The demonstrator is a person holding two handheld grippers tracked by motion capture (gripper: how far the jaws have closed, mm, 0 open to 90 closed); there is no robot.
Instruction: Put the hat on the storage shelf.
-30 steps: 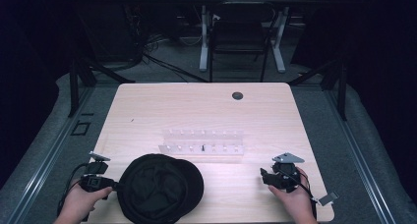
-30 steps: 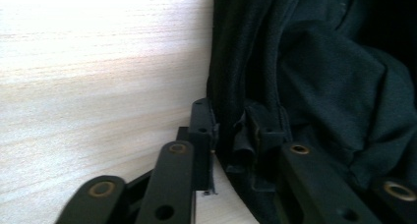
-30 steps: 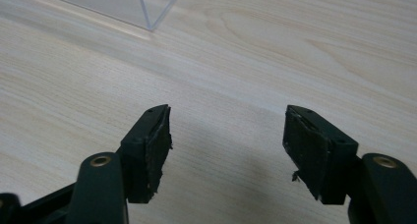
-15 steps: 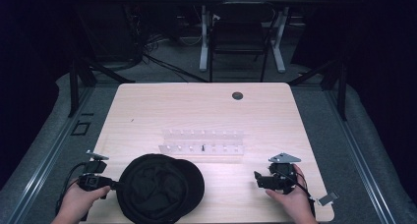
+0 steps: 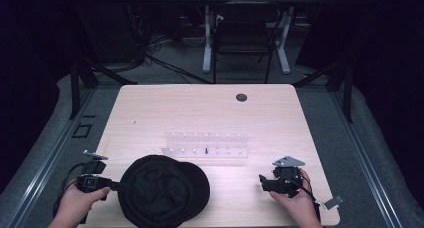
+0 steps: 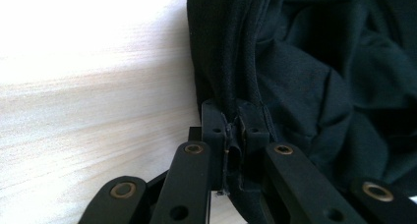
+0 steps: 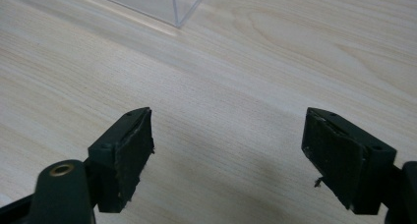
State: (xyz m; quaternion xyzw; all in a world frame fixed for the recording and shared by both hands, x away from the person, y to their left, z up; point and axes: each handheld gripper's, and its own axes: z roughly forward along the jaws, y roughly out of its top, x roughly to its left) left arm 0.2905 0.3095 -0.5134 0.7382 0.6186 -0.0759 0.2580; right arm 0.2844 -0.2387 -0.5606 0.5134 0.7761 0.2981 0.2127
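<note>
hat: black cap (image 5: 162, 190), lies on the near-left part of the table (image 5: 150, 113), opening up, inside fabric crumpled; brim side points toward 3 o'clock in the high view.
left gripper: left gripper (image 5: 112, 185) sits at the cap's 9 o'clock; jaws pinched together on the cap's rim seam (image 6: 235, 121), fabric sandwiched between the pads.
left hand: left hand (image 5: 80, 200) wraps the gripper body, forearm enters from 6 o'clock.
right gripper: right gripper (image 5: 261, 180) at the cap's 3 o'clock, well apart from it; jaws spread wide, have just closed in slightly, nothing between them. Right gripper view: bare wood between the pads (image 7: 135, 155).
right hand: right hand (image 5: 292, 200) holds it low over the table.
rack: clear plastic rack (image 5: 206, 144) at 12 o'clock of the cap, mid-table, touching neither gripper.
grommet: dark round hole (image 5: 241, 97) at the table's far edge, toward 1 o'clock.
</note>
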